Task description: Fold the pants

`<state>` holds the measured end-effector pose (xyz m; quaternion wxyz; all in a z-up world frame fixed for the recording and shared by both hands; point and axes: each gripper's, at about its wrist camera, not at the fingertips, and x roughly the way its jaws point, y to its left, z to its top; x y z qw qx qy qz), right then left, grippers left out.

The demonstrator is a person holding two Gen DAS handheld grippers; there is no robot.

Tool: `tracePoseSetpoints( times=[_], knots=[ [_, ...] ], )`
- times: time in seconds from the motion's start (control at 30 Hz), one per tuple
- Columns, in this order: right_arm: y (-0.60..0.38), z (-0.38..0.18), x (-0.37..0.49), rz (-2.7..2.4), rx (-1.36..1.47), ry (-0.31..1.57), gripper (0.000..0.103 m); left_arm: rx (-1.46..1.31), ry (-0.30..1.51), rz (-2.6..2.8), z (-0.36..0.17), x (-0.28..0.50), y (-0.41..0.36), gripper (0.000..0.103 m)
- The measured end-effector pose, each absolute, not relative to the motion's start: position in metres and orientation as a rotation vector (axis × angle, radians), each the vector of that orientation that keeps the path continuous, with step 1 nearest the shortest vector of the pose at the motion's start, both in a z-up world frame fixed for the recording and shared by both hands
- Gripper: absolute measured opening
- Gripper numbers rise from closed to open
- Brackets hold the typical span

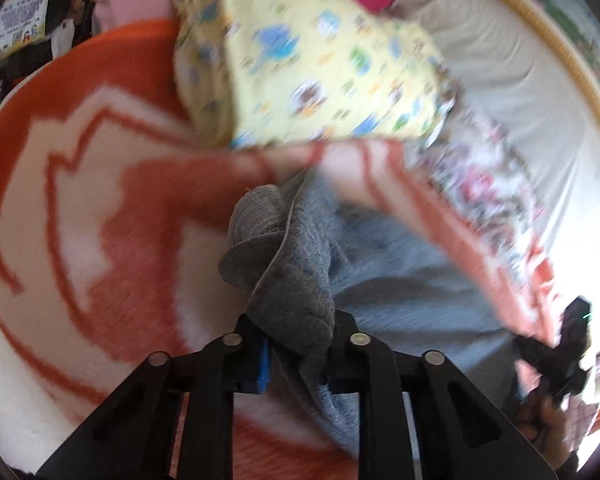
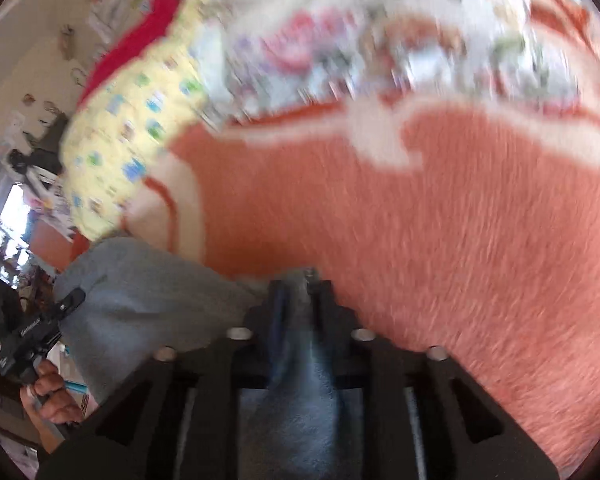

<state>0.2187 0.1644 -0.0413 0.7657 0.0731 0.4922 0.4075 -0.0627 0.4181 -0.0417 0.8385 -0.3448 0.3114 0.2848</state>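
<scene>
Left gripper [image 1: 296,332] clamped on a bunched edge of the grey pants [image 1: 400,280]. Right gripper [image 2: 300,296] clamped on another part, pants stretched between, above the orange blanket [image 2: 440,220], near a yellow pillow [image 1: 312,56].

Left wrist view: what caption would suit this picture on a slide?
Left gripper clamped on bunched grey pants above an orange-and-white blanket, a yellow printed cushion beyond.

A yellow printed pillow [image 1: 312,60] lies on an orange-and-cream blanket [image 1: 100,184], beside floral bedding [image 2: 360,40].
</scene>
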Motion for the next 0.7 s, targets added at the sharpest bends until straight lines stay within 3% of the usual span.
tracePoseSetpoints(
  times=[0.07,0.13,0.4,0.7],
  knots=[
    [0.154,-0.034,0.214,0.892,0.190,1.042,0.043,-0.728,0.661,0.601,-0.041,-0.074,0.418,0.035],
    [0.139,-0.019,0.207,0.900,0.210,1.002,0.047,-0.713,0.646,0.615,-0.032,-0.084,0.418,0.043],
    [0.049,0.021,0.156,0.944,0.267,0.914,0.051,-0.477,0.588,0.551,0.026,-0.090,0.363,0.050],
    [-0.048,0.002,0.084,0.876,0.196,0.930,0.052,-0.155,0.696,0.051,0.038,-0.010,0.220,0.053]
  ],
)
